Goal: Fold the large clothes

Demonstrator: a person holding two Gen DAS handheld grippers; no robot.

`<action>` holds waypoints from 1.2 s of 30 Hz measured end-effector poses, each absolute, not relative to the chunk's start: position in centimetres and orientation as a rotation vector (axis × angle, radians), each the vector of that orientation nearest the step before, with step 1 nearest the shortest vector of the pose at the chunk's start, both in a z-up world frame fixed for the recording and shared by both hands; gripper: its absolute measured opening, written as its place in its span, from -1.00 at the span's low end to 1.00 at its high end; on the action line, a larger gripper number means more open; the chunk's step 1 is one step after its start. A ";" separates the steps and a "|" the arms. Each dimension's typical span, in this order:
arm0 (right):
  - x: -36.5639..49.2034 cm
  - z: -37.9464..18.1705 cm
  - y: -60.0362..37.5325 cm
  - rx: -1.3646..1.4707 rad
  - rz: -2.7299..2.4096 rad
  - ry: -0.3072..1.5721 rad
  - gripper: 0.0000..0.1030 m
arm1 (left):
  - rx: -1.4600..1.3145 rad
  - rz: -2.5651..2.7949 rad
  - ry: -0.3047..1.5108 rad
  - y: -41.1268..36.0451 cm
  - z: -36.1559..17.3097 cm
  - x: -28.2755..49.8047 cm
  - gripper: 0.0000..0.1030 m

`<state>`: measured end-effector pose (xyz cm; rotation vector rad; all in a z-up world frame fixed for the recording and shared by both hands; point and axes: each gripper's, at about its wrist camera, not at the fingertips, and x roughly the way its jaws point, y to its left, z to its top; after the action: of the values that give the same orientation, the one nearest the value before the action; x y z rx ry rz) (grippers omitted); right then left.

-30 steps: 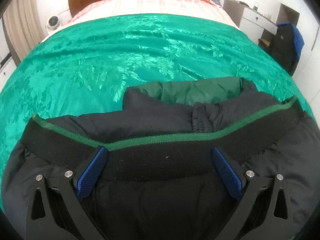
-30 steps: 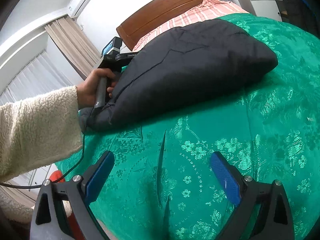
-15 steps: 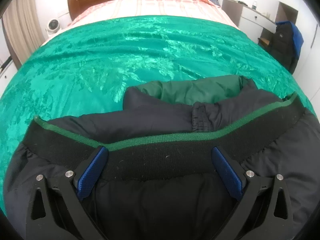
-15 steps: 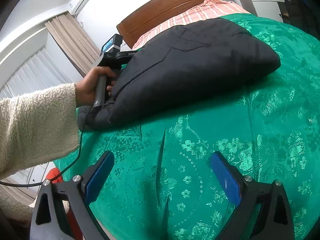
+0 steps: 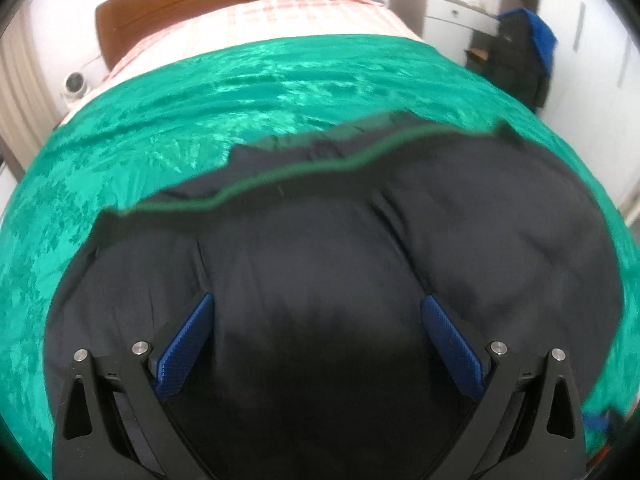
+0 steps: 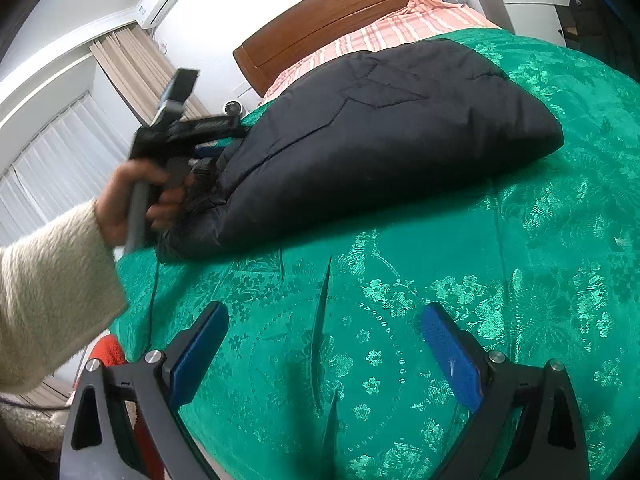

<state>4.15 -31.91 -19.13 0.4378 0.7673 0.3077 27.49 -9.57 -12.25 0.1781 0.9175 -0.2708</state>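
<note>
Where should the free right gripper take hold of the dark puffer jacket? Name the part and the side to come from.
Grip the jacket at its thin lower edge lying on the green bedspread, near the rounded fold. Bring the right gripper in low from the near side, jaws open. The body bulges too thick to span; the edge tapers flat toward you.

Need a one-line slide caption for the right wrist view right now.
Open right gripper over the green bedspread; beyond it, the left gripper at the folded dark puffer jacket.

jacket (image 6: pixel 380 136) | dark navy, puffy, quilted | folded into a thick bundle | green-edged black hem band (image 5: pixel 304 176) on top | lying on green bedspread (image 6: pixel 460 300)
</note>
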 end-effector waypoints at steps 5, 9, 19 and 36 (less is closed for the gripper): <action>4.1 -19.1 -31.7 0.431 0.304 0.767 0.87 | 0.227 -0.263 0.869 -9.2 -13.1 22.4 0.98; 4.1 -19.2 -31.2 0.408 0.295 0.769 0.87 | 0.181 -0.262 0.875 -8.3 -13.8 19.8 0.98; 4.1 -18.9 -30.8 0.378 0.279 0.765 0.87 | 0.384 -0.283 0.833 -10.6 -16.4 14.5 0.99; 14.0 -21.4 -42.6 1.149 0.135 0.622 0.96 | 0.165 -0.683 0.737 -12.0 -13.1 14.0 0.96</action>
<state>14.02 -42.65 -21.41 1.1492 0.6220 0.1352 13.99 -11.99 -13.09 0.1655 0.7371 -0.6832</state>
